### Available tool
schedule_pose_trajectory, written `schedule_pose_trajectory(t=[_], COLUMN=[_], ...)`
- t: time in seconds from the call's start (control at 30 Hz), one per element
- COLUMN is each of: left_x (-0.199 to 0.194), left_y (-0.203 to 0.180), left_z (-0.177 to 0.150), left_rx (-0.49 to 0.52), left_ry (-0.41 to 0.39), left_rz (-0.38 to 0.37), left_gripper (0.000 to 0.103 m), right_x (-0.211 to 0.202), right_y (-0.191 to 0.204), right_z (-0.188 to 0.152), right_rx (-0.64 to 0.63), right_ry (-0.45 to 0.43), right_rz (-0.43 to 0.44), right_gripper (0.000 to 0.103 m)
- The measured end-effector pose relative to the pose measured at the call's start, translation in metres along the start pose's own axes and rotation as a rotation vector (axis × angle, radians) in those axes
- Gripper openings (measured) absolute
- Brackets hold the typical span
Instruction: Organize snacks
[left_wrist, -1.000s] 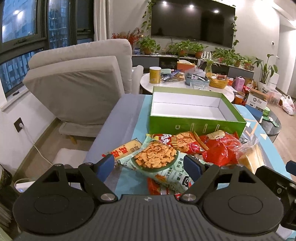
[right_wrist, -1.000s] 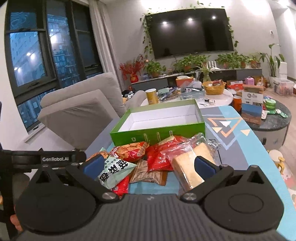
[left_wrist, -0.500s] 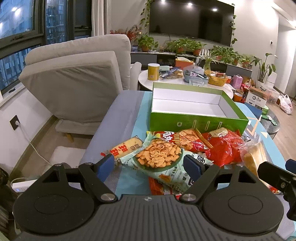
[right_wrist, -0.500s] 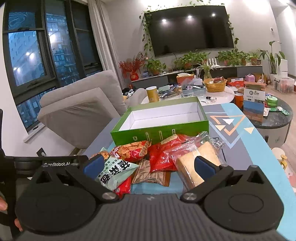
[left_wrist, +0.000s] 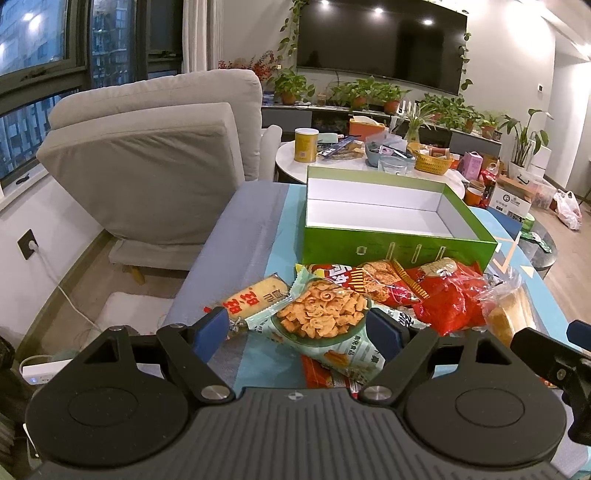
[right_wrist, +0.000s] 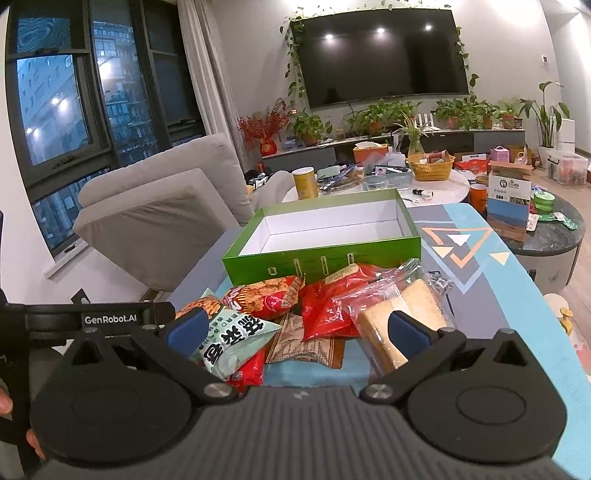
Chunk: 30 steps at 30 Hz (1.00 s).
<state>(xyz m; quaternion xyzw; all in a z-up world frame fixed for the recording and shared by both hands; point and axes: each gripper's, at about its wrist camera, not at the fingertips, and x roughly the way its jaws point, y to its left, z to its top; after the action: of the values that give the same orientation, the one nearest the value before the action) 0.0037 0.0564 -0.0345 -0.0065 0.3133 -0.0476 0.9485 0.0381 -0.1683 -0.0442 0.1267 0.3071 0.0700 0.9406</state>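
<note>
Left wrist view: my left gripper (left_wrist: 298, 328) hovers with fingers released over the snacks (left_wrist: 369, 299), heaped on the worktop (left_wrist: 255, 236) at 6 o'clock of the empty green box (left_wrist: 391, 242). My right gripper (right_wrist: 297, 329) is also released, grasping nothing, above the same heap.

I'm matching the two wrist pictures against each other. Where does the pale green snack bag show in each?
Left wrist: pale green snack bag low centre, between the fingers.
Right wrist: bag lower left, by the left finger.
Shared landmark: green box behind the pile.
</note>
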Motion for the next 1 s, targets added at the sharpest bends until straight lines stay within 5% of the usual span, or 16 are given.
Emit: schedule_pose_trajectory(t=[1.0], left_x=[0.016], left_y=[0.008], left_z=[0.0], left_rx=[0.023], left_ry=[0.023], left_rz=[-0.011], left_gripper=[0.08], right_x=[0.014], right_y=[0.004], right_z=[-0.002], right_rx=[0.001], right_ry=[0.049], right_rz=[0.0], right_gripper=[0.056])
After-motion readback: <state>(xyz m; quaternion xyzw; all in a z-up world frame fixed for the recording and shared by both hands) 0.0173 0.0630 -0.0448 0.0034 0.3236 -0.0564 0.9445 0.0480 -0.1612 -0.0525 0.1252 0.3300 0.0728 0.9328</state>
